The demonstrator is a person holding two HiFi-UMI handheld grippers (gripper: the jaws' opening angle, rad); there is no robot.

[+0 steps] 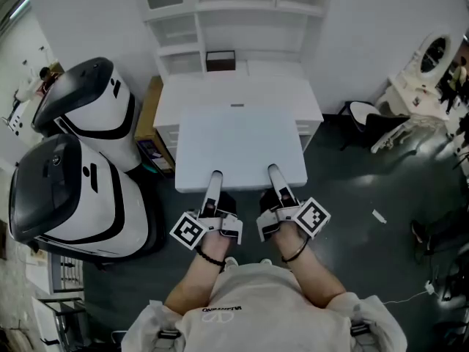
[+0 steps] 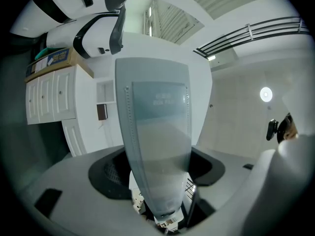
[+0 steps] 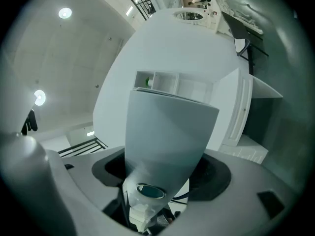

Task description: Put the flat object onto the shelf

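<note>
Nearest to you, your forearms reach out over the dark floor (image 1: 359,226), each hand round a gripper. The left gripper (image 1: 215,180) and the right gripper (image 1: 275,176) sit side by side, a little apart, both pointing away from you and slightly upward. Each is clamped on the near edge of the white board (image 1: 242,141), the left one left of that edge's middle and the right one right of it, with one long finger lying on the board's top face. In each gripper view a single broad jaw fills the middle and covers the other jaw, so the grip reads best from the head view. The board lies flat between you and the furniture. Its near part is out over the floor, with only your grippers at that edge, and its far part overlaps the front of the white desk (image 1: 234,90). To the left of the desk a cardboard box (image 1: 150,108) sits on a low cabinet, and two white-and-black machines (image 1: 88,105) stand further left. Beyond the desk the white shelf (image 1: 234,7) rises against the wall, well apart from the board, with a small brown box (image 1: 220,61) in its lowest opening.
</note>
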